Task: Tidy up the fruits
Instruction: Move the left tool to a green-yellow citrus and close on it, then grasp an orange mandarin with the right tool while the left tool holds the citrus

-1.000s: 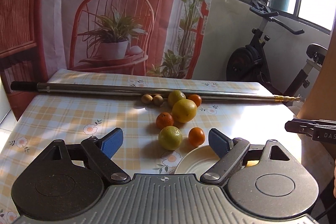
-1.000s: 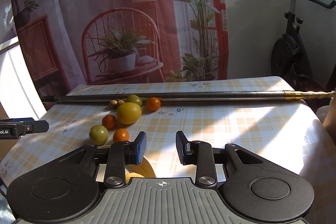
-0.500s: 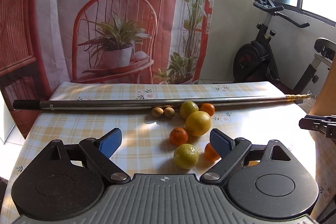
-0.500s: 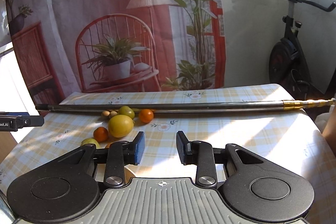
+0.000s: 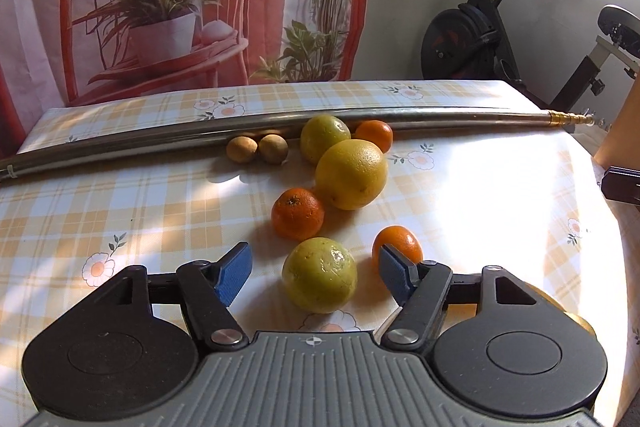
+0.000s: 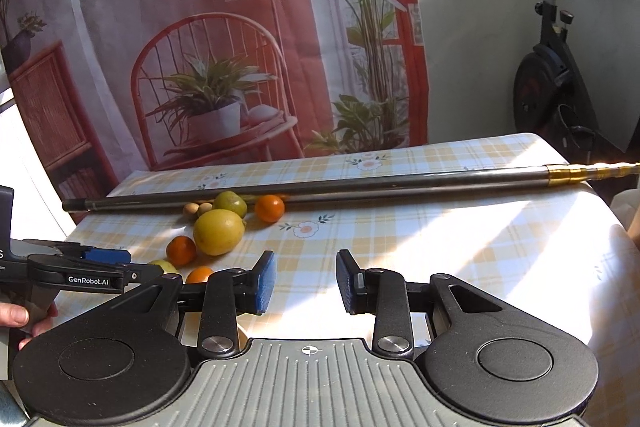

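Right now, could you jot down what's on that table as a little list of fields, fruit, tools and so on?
Surface: checked floral tablecloth
Fruit: large yellow citrus; two green-yellow citrus; three small oranges; two small brown fruits
Other item: long metal pole behind the fruit
Left gripper: open, around the nearest green-yellow citrus, not touching
Right gripper: open, empty
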`<state>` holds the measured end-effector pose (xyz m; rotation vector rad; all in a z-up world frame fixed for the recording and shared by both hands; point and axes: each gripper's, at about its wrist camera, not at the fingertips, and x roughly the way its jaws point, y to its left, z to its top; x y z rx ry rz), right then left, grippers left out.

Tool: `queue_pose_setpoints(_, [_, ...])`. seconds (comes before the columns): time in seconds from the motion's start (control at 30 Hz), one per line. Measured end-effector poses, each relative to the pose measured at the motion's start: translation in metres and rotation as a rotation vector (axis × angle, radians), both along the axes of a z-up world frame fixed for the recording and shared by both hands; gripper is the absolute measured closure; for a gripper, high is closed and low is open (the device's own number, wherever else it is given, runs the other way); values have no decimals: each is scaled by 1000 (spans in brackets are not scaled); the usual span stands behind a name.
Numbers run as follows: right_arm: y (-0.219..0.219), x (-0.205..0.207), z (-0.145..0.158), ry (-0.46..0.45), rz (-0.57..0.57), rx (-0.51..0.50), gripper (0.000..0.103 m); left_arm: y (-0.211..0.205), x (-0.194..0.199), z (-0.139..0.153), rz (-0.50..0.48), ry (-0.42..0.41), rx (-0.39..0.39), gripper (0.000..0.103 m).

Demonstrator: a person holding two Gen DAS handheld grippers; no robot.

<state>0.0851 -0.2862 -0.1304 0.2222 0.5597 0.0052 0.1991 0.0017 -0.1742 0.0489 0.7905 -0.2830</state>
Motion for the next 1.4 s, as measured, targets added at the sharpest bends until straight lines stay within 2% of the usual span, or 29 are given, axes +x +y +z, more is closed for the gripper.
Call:
queue_pose_setpoints(0.17, [-3,2,-4,11,-5,4,73,-3,13,-17,-9,48,6,34])
queue_pose_setpoints(0.2, [-4,4,-6,14,-7,7,73,-3,14,-19,-12,53,5,36])
queue_pose_setpoints(0.27, [-5,6,-8,21,-9,16,73,-2,15,-22,-15,54,5,52])
queue_pose_setpoints(0.3, [-6,6,-9,24,-9,21,73,-1,14,-22,-22,52,-3,54])
queue_pose_setpoints(0.5, [-5,16,-13,50,10,34,73,6,8,-17,-8,24,-13,54])
queue_pose_setpoints(0.8, [15,45,-14,107,120,1,73,28,-16,5,22,-24,-64,54])
queue_pose_setpoints(1.13, [58,107,-26,191,253,25,73,38,-39,22,35,-86,-74,54])
queue_pose_setpoints(1.3, [85,129,-36,202,291,-58,73,41,-43,22,37,-93,-100,54])
queue_pose_setpoints(1.4, [93,141,-45,260,312,-17,72,44,-44,20,37,-89,-118,54])
